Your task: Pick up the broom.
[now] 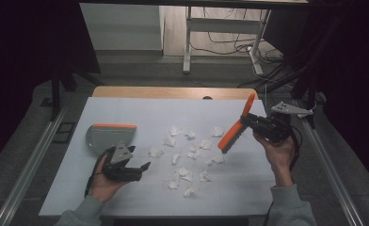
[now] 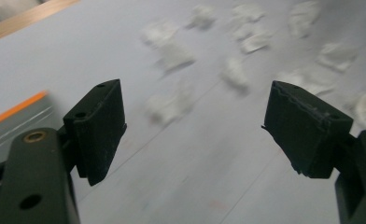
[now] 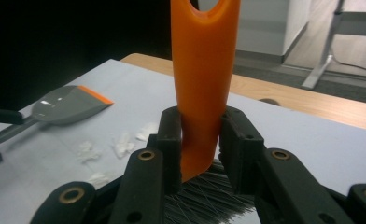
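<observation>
1. The grey dustpan [image 1: 108, 136] with its orange lip is lying at 9 o'clock on the white table [image 1: 126, 108].
2. The left gripper [image 1: 136, 168] is hovering at 7 o'clock, just below the dustpan, its jaws standing wide apart and gripping nothing.
3. Crumpled paper scraps [image 1: 189, 153] are lying scattered around the middle of the table.
4. The right gripper [image 1: 246, 121] is sitting at 3 o'clock, its jaws clamping the orange brush [image 1: 236, 127], which is slanting with bristles pointing down toward the scraps.
</observation>
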